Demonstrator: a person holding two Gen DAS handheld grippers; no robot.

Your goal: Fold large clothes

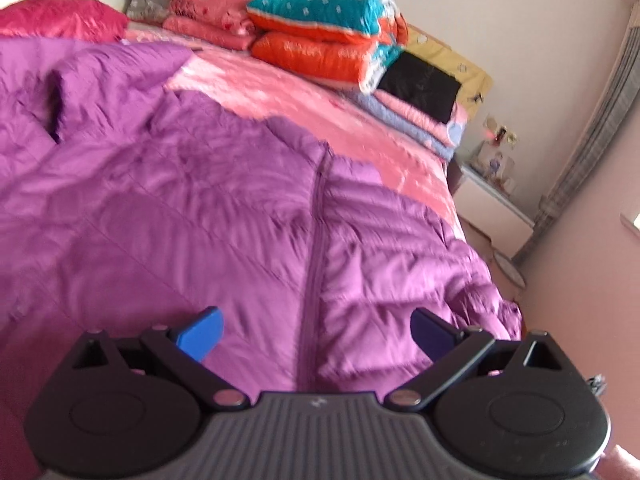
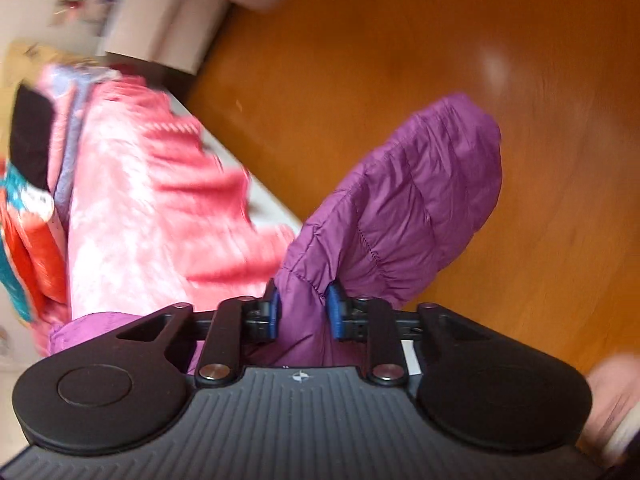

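- Right gripper [image 2: 302, 308] is pinched onto the sleeve [image 2: 404, 216] of the purple quilted puffer jacket [image 1: 224, 216], cuff sticking out toward 1 o'clock over the orange wooden floor [image 2: 400, 40].
- Left gripper [image 1: 316, 332] is wide open with nothing in it, above the jacket spread on the pink bedspread [image 1: 320, 108].
- Slick fabric, so I reckon a quick pull slides the sleeve out.

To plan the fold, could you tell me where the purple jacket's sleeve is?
In the right wrist view, the sleeve is pinched in the right tool, over the wooden floor.
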